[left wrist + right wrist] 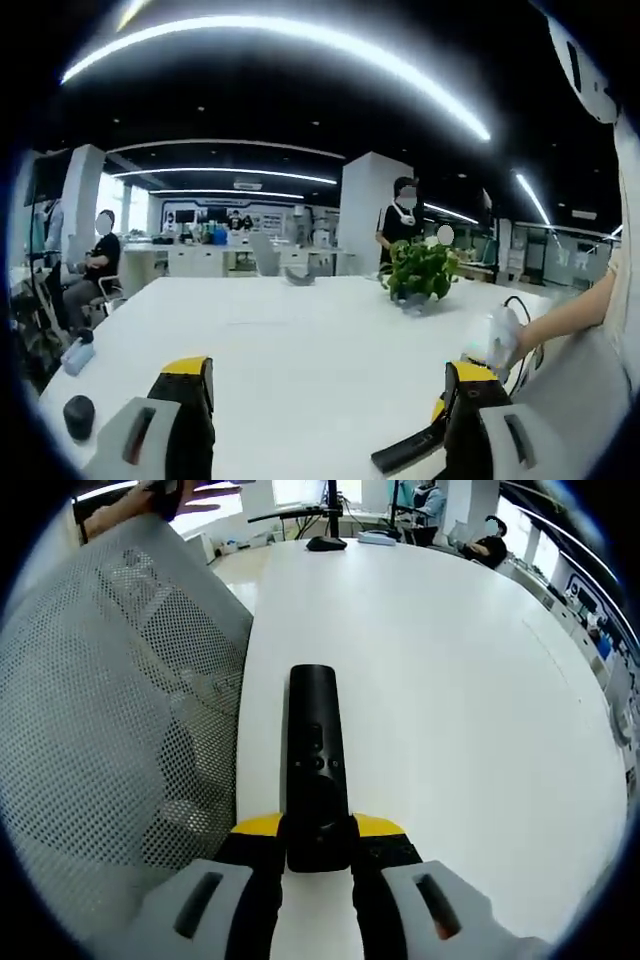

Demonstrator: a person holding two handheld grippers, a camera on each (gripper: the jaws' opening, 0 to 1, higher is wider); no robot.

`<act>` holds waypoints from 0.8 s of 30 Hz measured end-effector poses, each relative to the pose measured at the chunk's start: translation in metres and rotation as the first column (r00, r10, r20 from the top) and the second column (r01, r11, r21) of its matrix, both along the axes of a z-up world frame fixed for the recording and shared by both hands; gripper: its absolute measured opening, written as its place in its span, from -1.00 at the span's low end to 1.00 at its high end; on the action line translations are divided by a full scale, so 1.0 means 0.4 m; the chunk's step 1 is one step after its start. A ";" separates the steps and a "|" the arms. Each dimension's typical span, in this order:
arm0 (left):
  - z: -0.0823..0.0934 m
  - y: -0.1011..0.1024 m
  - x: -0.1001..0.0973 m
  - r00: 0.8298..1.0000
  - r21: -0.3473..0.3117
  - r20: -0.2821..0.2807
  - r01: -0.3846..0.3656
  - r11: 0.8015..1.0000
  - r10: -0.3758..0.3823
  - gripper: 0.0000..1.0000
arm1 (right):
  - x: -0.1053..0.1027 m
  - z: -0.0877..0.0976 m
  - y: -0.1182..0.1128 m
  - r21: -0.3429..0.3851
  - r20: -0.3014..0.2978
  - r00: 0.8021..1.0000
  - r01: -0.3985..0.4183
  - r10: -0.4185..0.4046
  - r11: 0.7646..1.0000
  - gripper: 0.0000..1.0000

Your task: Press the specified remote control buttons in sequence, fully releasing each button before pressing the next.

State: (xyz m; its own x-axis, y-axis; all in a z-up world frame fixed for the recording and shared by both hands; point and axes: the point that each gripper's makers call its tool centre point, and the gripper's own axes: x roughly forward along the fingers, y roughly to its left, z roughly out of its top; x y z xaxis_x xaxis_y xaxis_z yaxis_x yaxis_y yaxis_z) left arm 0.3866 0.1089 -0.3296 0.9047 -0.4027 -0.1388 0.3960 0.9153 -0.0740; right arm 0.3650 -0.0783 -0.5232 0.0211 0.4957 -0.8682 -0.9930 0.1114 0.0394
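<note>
- Where both views look, one white table (450, 680) spreads wide, with one mesh chair (110, 710) at its edge in the right gripper view.
- One potted plant (420, 268) stands far across the table.
- Two grippers: the right gripper (318, 855) has its jaws closed on the near end of the remote; the left gripper (330, 395) is spread wide, holding nothing.
- One remote (314, 760), black, long and slim, lies flat on the table, pointing away from the right gripper, small buttons at mid-length.

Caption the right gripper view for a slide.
Right gripper shut on a black remote above a white table.
</note>
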 end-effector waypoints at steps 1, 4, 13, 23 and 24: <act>-0.003 -0.002 0.002 1.000 -0.012 0.006 -0.004 1.000 0.004 1.00 | 0.003 -0.002 0.001 0.007 0.006 1.000 0.003 -0.003 1.000 -0.50; -0.013 -0.032 -0.002 0.999 0.096 -0.019 0.028 0.995 -0.026 1.00 | 0.008 -0.005 0.001 0.022 0.002 1.000 0.020 -0.020 1.000 -0.50; -0.027 -0.006 0.001 1.000 0.109 0.007 0.017 0.994 -0.018 1.00 | 0.015 -0.012 0.003 0.021 0.007 0.999 0.038 -0.039 0.999 -0.50; -0.038 0.010 0.003 1.000 0.101 0.000 -0.007 0.995 0.007 1.00 | 0.020 -0.010 0.002 0.061 -0.054 0.988 0.146 -0.142 0.987 -0.50; -0.040 0.011 0.002 1.000 0.103 -0.002 -0.009 0.995 0.010 1.00 | 0.017 -0.008 0.003 0.060 -0.053 0.988 0.150 -0.147 0.987 -0.50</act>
State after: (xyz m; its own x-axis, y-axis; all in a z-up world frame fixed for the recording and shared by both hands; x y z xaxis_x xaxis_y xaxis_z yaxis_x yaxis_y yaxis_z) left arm 0.3875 0.1133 -0.3455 0.9081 -0.3777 -0.1811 0.3873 0.9217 0.0198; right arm 0.3718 -0.0770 -0.5265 0.0574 0.5444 -0.8369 -0.9623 0.2534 0.0988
